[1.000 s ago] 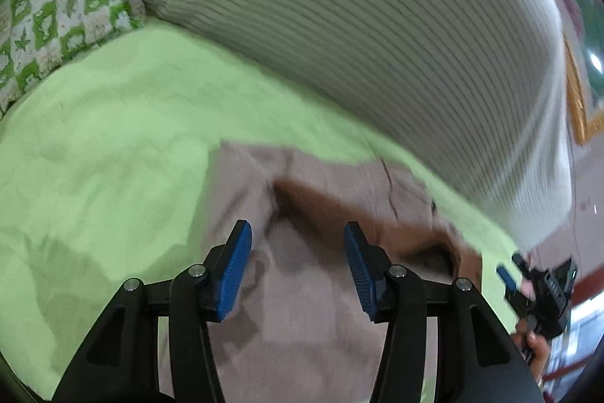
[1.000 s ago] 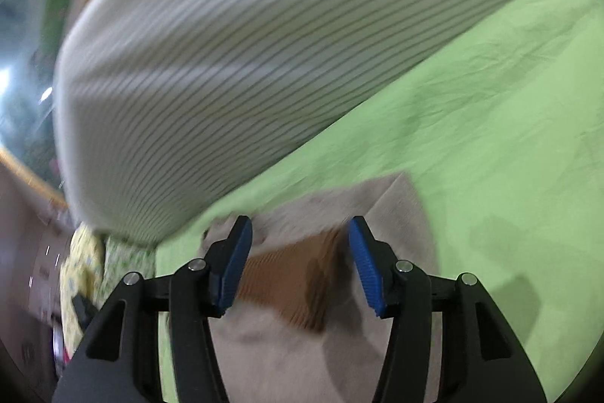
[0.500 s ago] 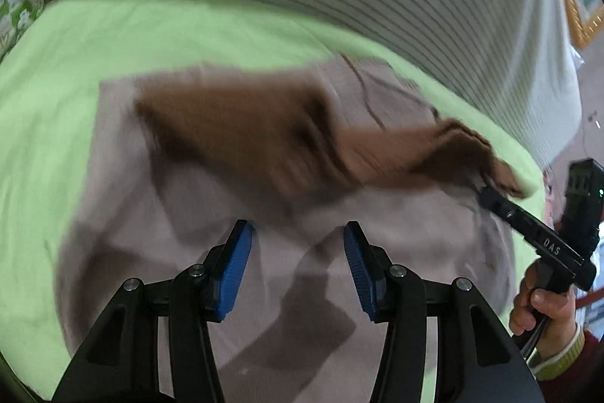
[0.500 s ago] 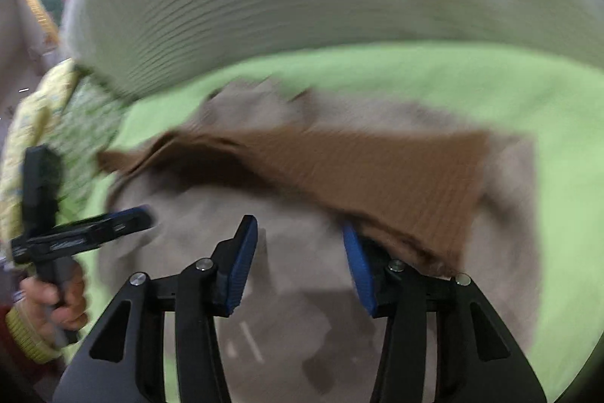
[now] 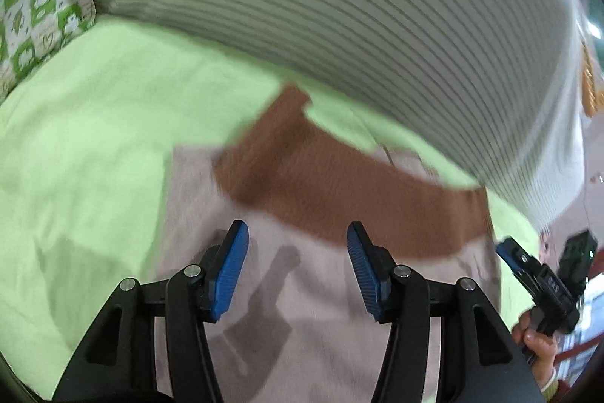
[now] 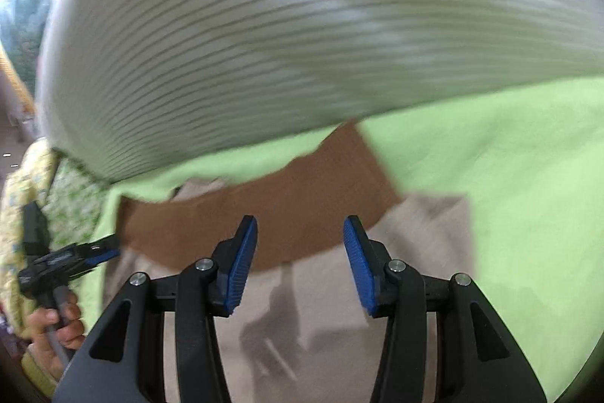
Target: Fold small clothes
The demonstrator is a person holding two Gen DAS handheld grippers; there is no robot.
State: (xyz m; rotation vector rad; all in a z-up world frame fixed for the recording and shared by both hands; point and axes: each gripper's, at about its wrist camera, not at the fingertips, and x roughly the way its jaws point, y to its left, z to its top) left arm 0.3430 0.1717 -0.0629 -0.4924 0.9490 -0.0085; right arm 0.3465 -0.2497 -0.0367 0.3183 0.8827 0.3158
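1. Left gripper (image 5: 298, 267): held low over the garment, pointing toward the pillow; its blue pads (image 5: 230, 270) stand wide apart with nothing between them. Its shadow falls on the cloth just beneath.
2. Right gripper (image 6: 300, 265): same low, forward-pointing pose over the garment; blue pads (image 6: 356, 267) apart, gripping nothing.
3. Garment (image 5: 309, 308): small beige-grey piece lying spread flat on the green sheet, beneath both grippers.
4. Brown band (image 5: 324, 191): a curved brown strip lying across the far part of the garment, one end reaching out onto the sheet toward the pillow. Blurred in both views.
5. Green sheet (image 5: 87, 146): lime-green, lightly creased, under the garment on all sides.
6. Striped pillow (image 5: 339, 10): large, white with thin dark stripes, along the far edge of the sheet.
7. Left view only: a green-and-white patterned cushion (image 5: 37, 6) at the upper left; the right gripper with the person's hand (image 5: 538, 342) at the lower right edge.
8. Right view only: the left gripper gripped by a hand (image 6: 56, 327) at the lower left, with yellow floral fabric (image 6: 22, 176) behind it.
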